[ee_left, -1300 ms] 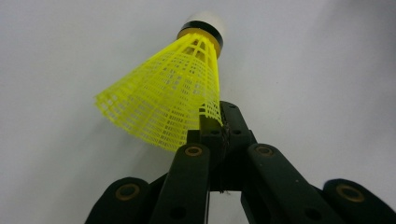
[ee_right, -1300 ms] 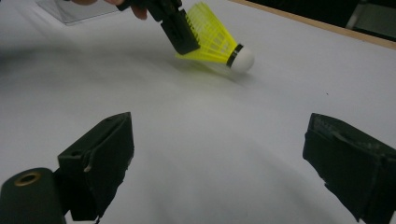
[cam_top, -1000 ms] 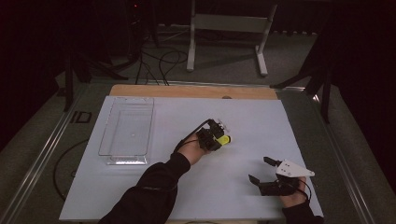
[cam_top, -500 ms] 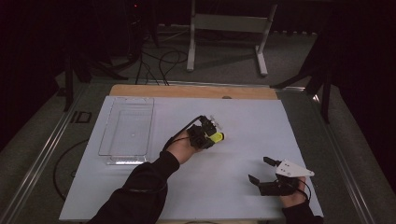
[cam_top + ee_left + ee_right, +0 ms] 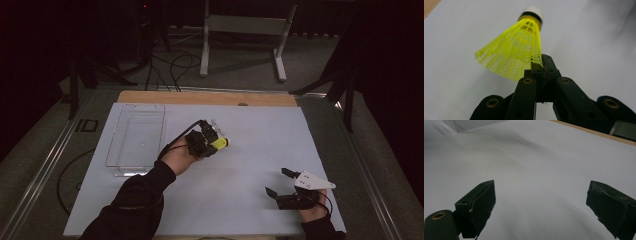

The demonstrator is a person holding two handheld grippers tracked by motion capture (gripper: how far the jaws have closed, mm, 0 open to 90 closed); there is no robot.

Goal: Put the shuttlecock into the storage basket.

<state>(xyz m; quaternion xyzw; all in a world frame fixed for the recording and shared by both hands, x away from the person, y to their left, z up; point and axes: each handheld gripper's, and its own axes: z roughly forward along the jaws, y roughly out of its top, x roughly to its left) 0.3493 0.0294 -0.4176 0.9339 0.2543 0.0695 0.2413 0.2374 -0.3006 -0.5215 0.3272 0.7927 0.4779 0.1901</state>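
Shuttlecock (image 5: 517, 47), yellow mesh skirt with a white-tipped cork, is pinched at the skirt's rim by the left gripper (image 5: 541, 65), whose jaws are pressed together on the mesh; in the high view the pair sits over the middle of the white sheet (image 5: 250, 200). The right gripper (image 5: 281, 183) rests near the sheet's front right corner, its jaws spread wide with nothing between them. A clear plastic tray (image 5: 135, 140) lies on the sheet's left part, well apart from both grippers. A wooden table edge (image 5: 210, 97) shows beyond the sheet. Farther back, the dim room holds a grey floor, loose cables (image 5: 172, 62) and a metal stand (image 5: 240, 30).
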